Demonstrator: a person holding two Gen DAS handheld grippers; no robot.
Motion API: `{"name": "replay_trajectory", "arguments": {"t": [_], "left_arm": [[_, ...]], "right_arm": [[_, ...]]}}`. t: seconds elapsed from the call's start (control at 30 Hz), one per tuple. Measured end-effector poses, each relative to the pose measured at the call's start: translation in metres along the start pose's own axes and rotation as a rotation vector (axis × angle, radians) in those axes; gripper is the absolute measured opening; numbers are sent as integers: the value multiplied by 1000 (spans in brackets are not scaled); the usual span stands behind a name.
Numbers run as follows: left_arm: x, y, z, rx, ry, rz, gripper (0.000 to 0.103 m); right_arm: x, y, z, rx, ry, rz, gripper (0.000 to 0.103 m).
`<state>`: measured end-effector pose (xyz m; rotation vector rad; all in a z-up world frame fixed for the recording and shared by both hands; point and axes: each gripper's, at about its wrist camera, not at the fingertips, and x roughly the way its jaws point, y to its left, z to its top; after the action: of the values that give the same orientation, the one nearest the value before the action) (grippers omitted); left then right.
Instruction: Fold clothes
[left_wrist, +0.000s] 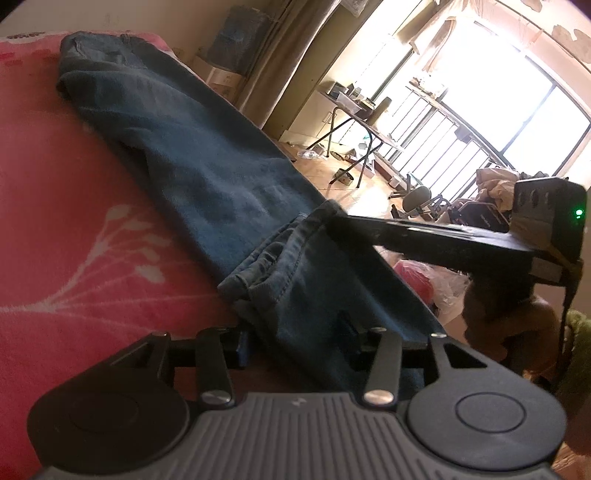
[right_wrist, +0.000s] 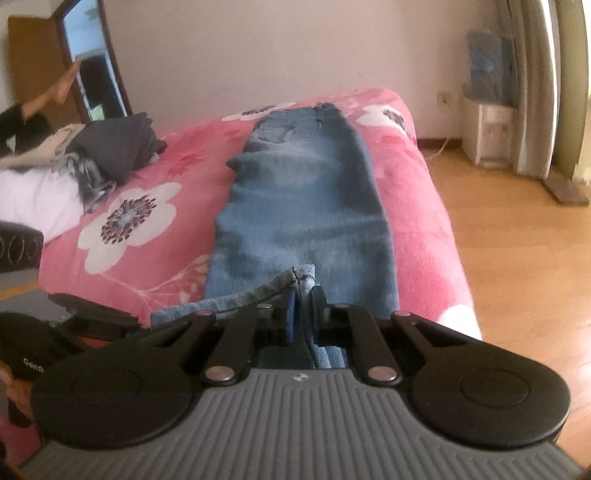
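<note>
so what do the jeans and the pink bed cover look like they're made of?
Jeans: denim, looks like faded matte cotton, going by the blue wash, stitched hem and back pocket. Bed cover: soft fleece or plush, probably synthetic; fuzzy nap, printed white flowers, no sheen. Both grippers, left and right, pinch the hem end.
</note>
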<state>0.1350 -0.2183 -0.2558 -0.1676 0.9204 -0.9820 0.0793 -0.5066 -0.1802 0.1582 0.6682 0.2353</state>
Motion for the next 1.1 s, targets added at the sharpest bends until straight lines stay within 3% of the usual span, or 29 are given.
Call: {"name": "replay_trajectory", "arguments": {"t": [0.23, 0.4, 0.63, 0.67, 0.8, 0.93, 1.1], "left_arm": [[1, 1, 0, -8, 0, -5, 46], [2, 0, 0, -11, 1, -2, 44], [2, 4, 0, -34, -4, 11, 32], [2, 4, 0, -37, -6, 14, 31], [0, 6, 0, -49, -14, 24, 21], [-3, 4, 2, -29, -38, 15, 10], [-6, -5, 3, 42, -67, 22, 9]], "right_arm": [[3, -8, -1, 84, -33, 25, 7], [15, -10, -6, 96, -8, 26, 7], [21, -19, -7, 149, 31, 46, 12], [21, -21, -6, 165, 40, 54, 15], [19, -31, -7, 204, 75, 106, 48], [18, -41, -8, 239, 110, 160, 50], [23, -61, -11, 332, 135, 264, 54]]}}
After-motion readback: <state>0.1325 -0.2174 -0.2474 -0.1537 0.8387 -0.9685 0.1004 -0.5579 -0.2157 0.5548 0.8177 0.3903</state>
